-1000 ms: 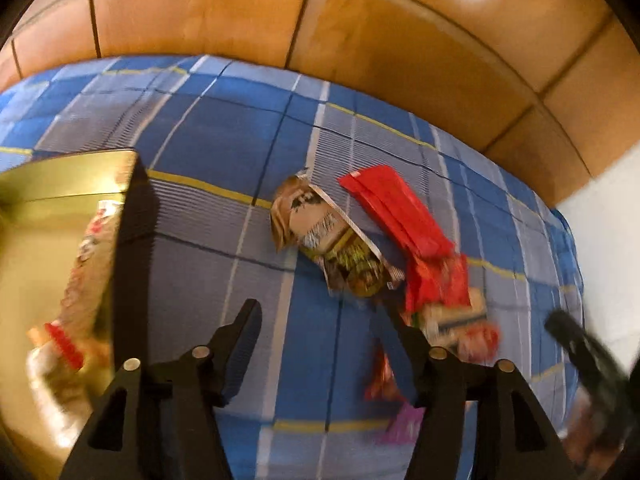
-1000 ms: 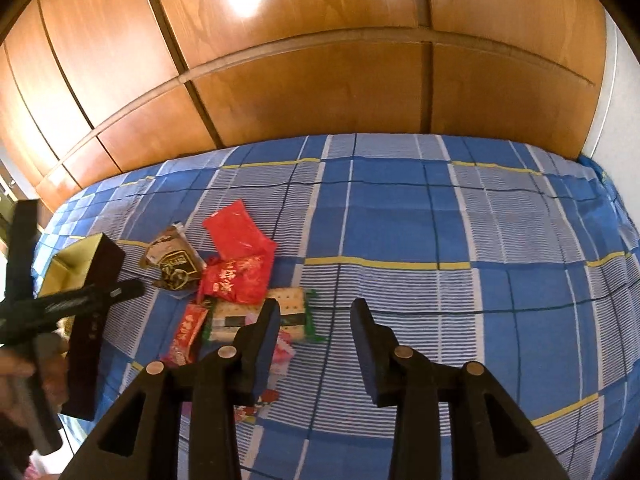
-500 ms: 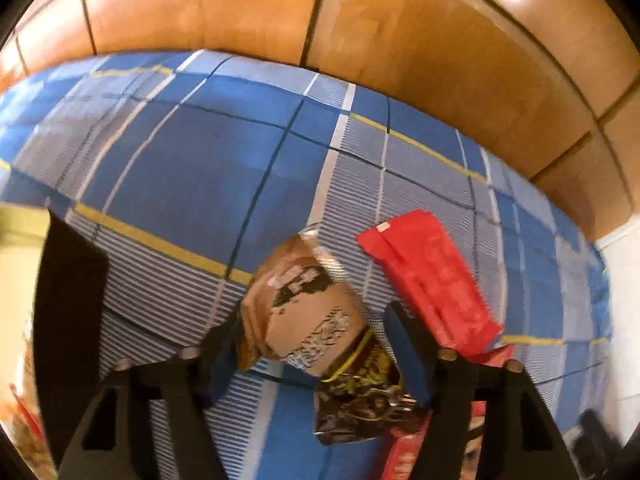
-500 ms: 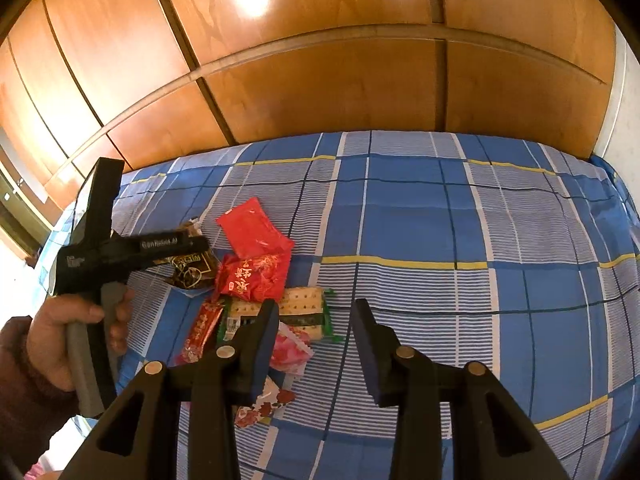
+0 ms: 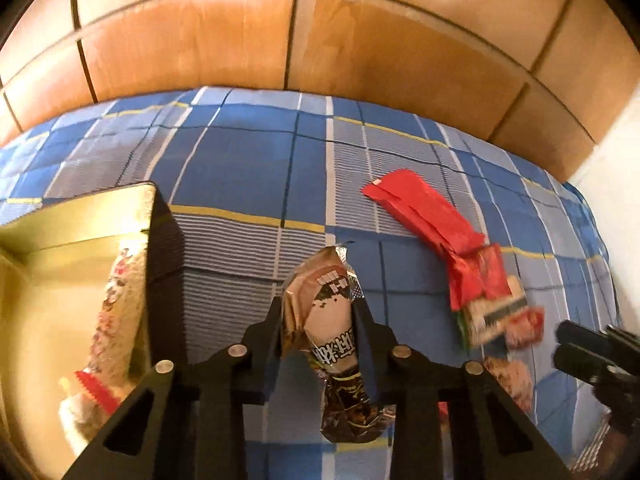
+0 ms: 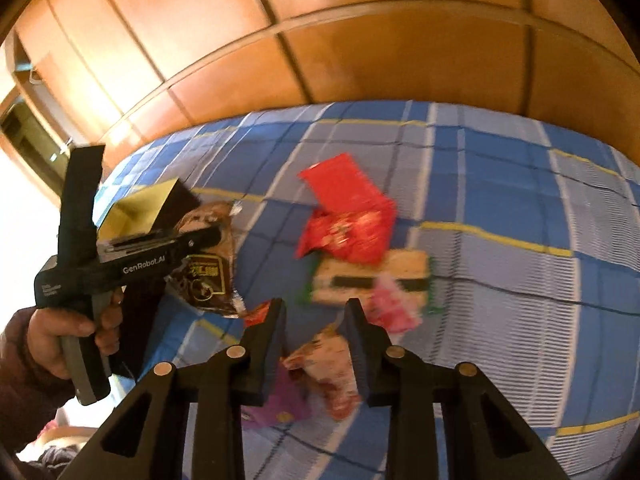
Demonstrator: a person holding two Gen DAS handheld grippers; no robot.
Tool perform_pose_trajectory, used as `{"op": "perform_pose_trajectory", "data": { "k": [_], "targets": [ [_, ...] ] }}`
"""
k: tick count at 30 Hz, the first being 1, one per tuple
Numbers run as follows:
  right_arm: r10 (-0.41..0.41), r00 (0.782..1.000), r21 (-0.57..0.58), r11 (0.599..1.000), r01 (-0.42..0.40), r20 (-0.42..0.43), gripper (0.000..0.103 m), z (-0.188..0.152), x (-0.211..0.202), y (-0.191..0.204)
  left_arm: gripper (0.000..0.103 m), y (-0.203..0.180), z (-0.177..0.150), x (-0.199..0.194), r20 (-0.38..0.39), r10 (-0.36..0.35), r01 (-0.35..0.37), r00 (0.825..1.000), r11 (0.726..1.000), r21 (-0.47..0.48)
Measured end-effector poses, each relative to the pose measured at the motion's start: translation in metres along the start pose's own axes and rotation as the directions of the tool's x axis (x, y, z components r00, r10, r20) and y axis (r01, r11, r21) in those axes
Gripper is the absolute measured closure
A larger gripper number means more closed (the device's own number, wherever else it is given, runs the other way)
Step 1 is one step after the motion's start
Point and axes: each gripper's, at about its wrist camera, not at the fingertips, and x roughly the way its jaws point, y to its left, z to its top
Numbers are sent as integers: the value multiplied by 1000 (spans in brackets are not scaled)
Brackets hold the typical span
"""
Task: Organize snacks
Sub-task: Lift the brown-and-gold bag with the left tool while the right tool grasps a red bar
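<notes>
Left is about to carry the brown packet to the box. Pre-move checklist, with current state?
1. Left gripper shut on brown snack packet: ok.
2. Packet lifted off the bedsheet: cannot tell.
3. Gold box open, room inside: ok.
4. Right gripper apart from left's path: ok.
5. Right gripper open over the pale snack packet, nothing gripped: ok.

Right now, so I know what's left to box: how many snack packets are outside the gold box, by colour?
Red: 3 (flat red packet, crinkly red packet, small red packet)
Brown: 1 (brown packet, held in the left tongs)
Cream-and-green: 1 (cream-and-green packet)
Pink: 1 (pink packet)
White-and-red: 1 (white-and-red packet)
Purple: 1 (purple packet)
Total: 8
</notes>
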Motion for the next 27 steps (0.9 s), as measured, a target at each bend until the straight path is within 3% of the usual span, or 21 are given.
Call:
{"op": "perform_pose_trajectory", "data": {
  "k": [5, 12, 15, 16, 19, 27],
  "targets": [
    [50, 995, -98, 993, -58, -87, 73, -6, 20, 31, 74, 2, -7, -15, 23, -18, 17, 1000, 1000, 21],
    [-7, 982, -184, 983, -28, -189, 73, -9, 61, 53, 74, -3, -16, -31, 42, -53, 50, 998, 997, 64],
    [-65, 982, -220, 975, 25, -176, 74, -8, 70, 58, 74, -4, -19, -40, 56, -76, 72, 996, 995, 75],
    [-89, 976, -218, 975, 44, -201, 81, -9, 76, 57, 74, -3, -20, -43, 60, -80, 76, 995, 994, 75],
    [-124, 971, -259, 963, 69, -203, 82, -17, 86, 59, 74, 0, -24, -57, 82, -107, 102, 991, 993, 67],
    [-114, 974, -230, 971, 67, -198, 81, -19, 90, 53, 74, 25, -40, -109, 168, -130, 128, 977, 991, 24]
  ]
}}
